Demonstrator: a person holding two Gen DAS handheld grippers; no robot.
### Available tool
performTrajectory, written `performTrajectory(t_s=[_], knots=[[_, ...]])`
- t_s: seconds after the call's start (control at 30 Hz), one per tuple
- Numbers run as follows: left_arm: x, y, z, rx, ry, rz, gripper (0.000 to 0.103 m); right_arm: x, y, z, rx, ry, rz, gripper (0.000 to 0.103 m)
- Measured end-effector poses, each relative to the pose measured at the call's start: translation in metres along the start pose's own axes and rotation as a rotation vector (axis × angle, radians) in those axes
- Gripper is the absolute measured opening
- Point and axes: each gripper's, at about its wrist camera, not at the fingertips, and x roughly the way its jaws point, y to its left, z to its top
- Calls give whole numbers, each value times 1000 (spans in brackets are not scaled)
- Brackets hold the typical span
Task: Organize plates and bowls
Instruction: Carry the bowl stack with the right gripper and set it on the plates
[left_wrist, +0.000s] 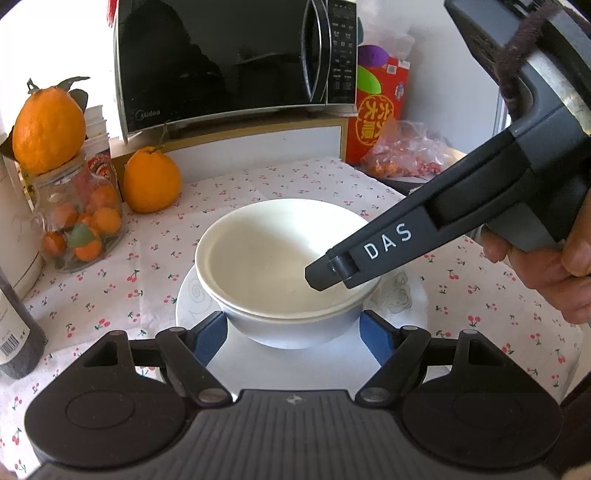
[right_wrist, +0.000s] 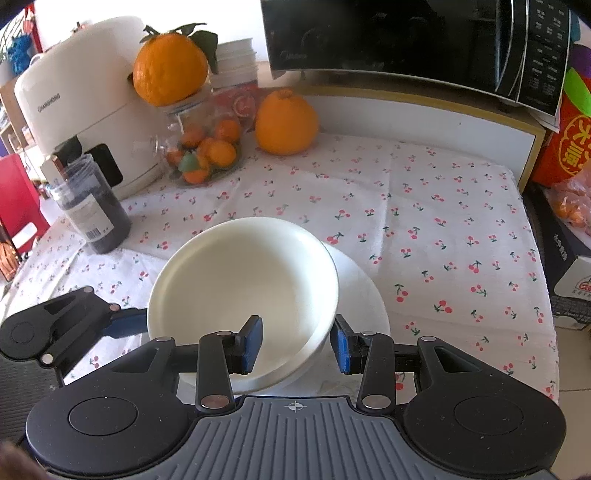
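Both wrist cameras look down close along their tools. Each frames the stacked bowls (left_wrist: 280, 258) (right_wrist: 243, 291) mid-frame, microwave (left_wrist: 236, 59) (right_wrist: 413, 40) above.

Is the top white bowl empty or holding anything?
Empty: the top white bowl shows only a bare white inside in both wrist views.

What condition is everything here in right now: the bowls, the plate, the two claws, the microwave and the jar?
Upper bowl: empty, nested in the lower bowl, tilted.
Lower bowl: upright on the plate.
Plate: flat on the tablecloth, under the bowls.
Left claw: open, pads either side of the lower bowl, apart from it.
Right claw: open, straddling the upper bowl's rim.
Microwave: door closed.
Glass jar: holds small oranges, a big orange on top.
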Motion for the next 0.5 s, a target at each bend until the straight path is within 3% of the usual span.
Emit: performTrajectory(t_s=[0.17,0.23,0.3,0.37,0.5], knots=[[0,0,0,5,6,-8,79,1,-1,0,0,3,6,40],[1,0,0,12,17,-27,91,0,-1,1,7,2,12,40],[1,-1,0,19,24,-33,96,0,-3,2,24,4,20,41],[1,-2,-1,29,32,-29,99,-4,-7,3,50,-14,30,56],[-7,-4,-1,37,53,-24,102,-18,-20,5,130,-58,48,73]])
